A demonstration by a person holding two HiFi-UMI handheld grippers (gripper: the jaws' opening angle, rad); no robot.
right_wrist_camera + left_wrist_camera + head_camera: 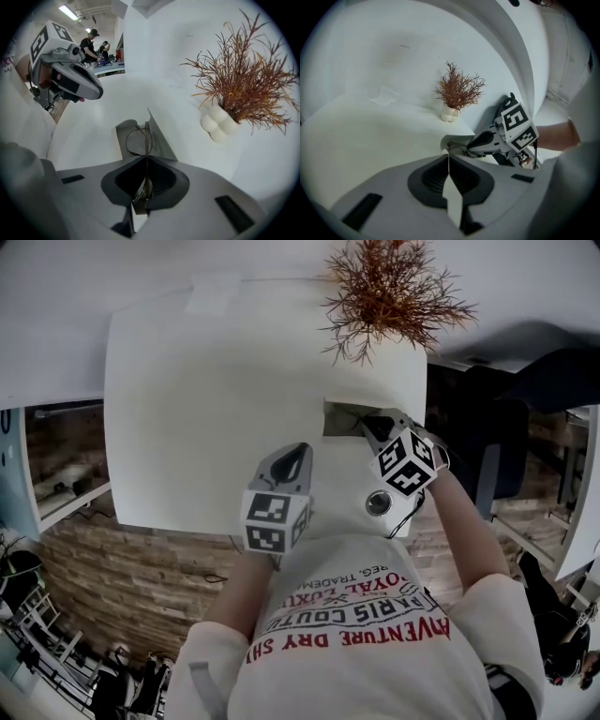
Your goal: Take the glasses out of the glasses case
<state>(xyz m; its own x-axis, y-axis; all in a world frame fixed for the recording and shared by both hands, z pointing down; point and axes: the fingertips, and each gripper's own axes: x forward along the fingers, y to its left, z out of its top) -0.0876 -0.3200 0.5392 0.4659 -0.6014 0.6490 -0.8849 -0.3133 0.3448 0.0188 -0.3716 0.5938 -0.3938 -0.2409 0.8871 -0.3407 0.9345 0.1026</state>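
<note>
An open grey glasses case [339,418] lies on the white table [206,409] near its right edge. In the right gripper view the case [125,127] sits just past the jaws, and thin wire-framed glasses [138,137] stand up out of it. My right gripper [146,160] is shut on the frame of the glasses, with its tips down at the case [367,429]. My left gripper [298,454] hangs a little to the left of the case, apart from it, and is shut [449,154] with nothing in it.
A dried reddish plant [394,292] in a small white vase [218,123] stands just behind the case. A slip of paper [211,292] lies at the far side of the table. The table's right edge runs close to the case, with a drop to the floor beyond it.
</note>
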